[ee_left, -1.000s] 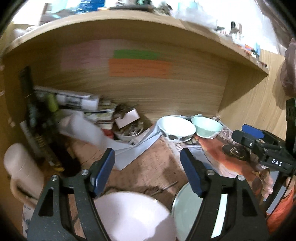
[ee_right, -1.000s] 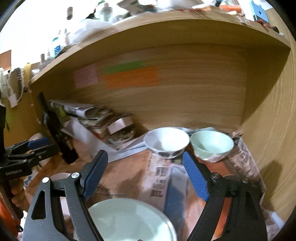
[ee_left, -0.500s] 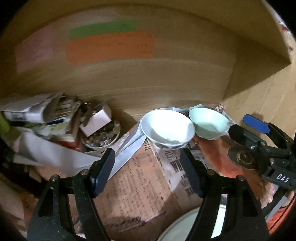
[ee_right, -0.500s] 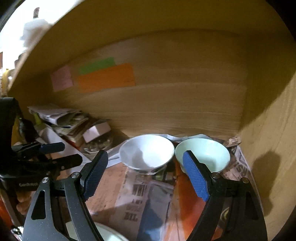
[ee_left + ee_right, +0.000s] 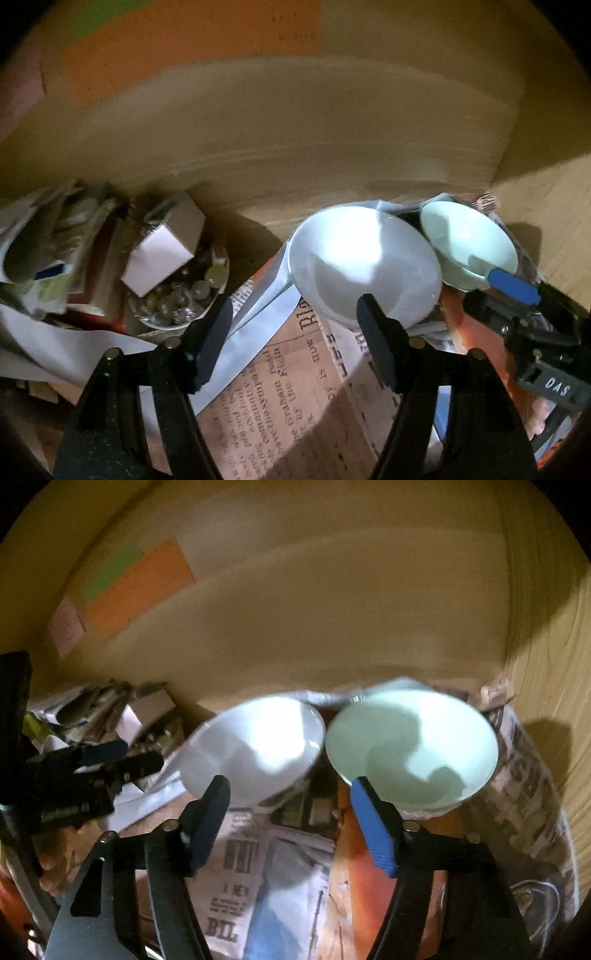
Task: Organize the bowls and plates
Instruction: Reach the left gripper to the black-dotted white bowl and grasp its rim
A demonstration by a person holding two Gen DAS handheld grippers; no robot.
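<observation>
A white bowl [image 5: 362,262] and a pale green bowl [image 5: 467,245] stand side by side on newspaper at the back right of a wooden shelf. They also show in the right wrist view, white bowl [image 5: 255,749] and green bowl [image 5: 410,746]. My left gripper [image 5: 295,328] is open and empty, its right fingertip at the white bowl's near rim. My right gripper [image 5: 290,806] is open and empty, its right fingertip at the green bowl's near rim. Each gripper shows in the other's view, the right gripper [image 5: 517,295] and the left gripper [image 5: 110,757].
A small glass dish of beads [image 5: 181,299] with a white box [image 5: 162,251] on it sits left of the bowls, beside a pile of papers [image 5: 48,236]. The shelf's back wall [image 5: 295,147] and right side wall [image 5: 554,664] stand close behind the bowls.
Both grippers have moved forward into the shelf, close to the two bowls. The plates seen near the front a second ago have dropped out of view.
</observation>
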